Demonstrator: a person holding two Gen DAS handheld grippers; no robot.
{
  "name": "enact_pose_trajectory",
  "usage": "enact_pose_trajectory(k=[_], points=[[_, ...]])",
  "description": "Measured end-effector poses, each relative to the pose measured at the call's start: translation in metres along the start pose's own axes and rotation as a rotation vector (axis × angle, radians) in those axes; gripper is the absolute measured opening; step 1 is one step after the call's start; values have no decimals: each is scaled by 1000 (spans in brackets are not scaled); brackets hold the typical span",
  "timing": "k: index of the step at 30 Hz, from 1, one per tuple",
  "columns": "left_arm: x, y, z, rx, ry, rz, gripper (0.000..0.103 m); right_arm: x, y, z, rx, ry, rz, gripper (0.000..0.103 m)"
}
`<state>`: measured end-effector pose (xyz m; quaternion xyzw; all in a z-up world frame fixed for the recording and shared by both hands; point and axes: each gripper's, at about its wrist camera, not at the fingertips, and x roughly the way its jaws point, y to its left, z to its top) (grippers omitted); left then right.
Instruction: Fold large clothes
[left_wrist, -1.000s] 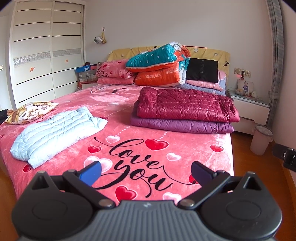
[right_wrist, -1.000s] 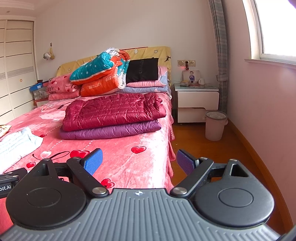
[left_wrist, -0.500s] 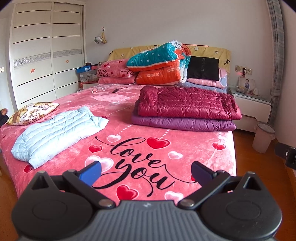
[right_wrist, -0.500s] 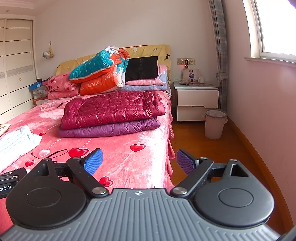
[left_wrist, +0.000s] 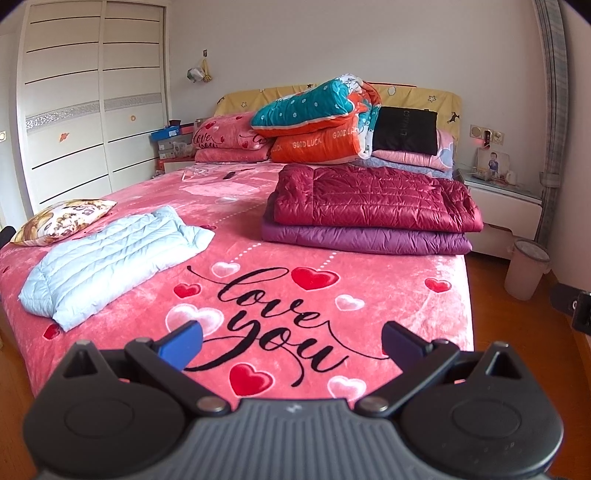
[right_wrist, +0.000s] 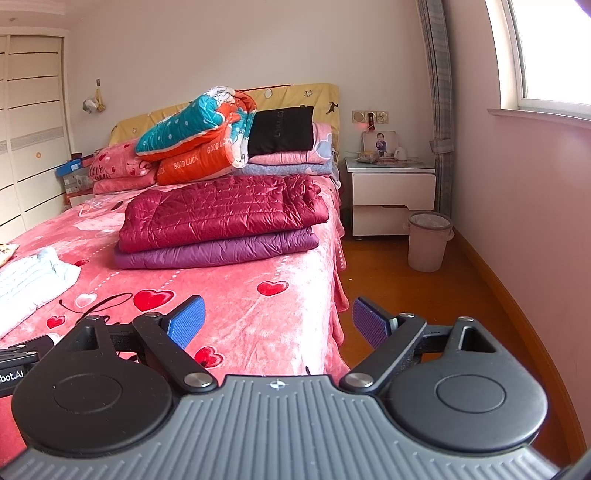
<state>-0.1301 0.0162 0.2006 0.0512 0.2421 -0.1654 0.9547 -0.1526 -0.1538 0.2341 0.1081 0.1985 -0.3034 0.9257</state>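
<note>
A folded maroon quilted jacket (left_wrist: 373, 197) (right_wrist: 225, 214) lies on a folded purple one (left_wrist: 365, 240) (right_wrist: 218, 253) at the far right of the pink bed (left_wrist: 280, 280) (right_wrist: 236, 295). A pale blue quilted jacket (left_wrist: 107, 258) (right_wrist: 29, 280) lies flat on the bed's left side. My left gripper (left_wrist: 291, 341) hovers open over the foot of the bed, nothing between its blue pads. My right gripper (right_wrist: 277, 323) is open too, at the bed's right front corner, well short of the jackets.
Rolled quilts (left_wrist: 321, 122) and pillows pile against the headboard. A patterned cushion (left_wrist: 62, 221) sits at the left edge. A nightstand (right_wrist: 391, 192) and a bin (right_wrist: 428, 245) stand right of the bed on orange floor. Wardrobe doors (left_wrist: 85, 110) fill the left wall.
Both grippers have drifted slightly, so the bed and jackets sit a little lower and closer in view. Both stay open and empty.
</note>
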Motion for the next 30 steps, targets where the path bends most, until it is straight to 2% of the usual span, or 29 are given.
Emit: enact_pose_trajectory(k=[24, 30], points=[[10, 2, -7, -25, -9, 6, 102, 14, -1, -7, 2, 25, 3, 103], [28, 6, -13, -35, 42, -1, 102, 24, 1, -12, -14, 27, 9, 103]])
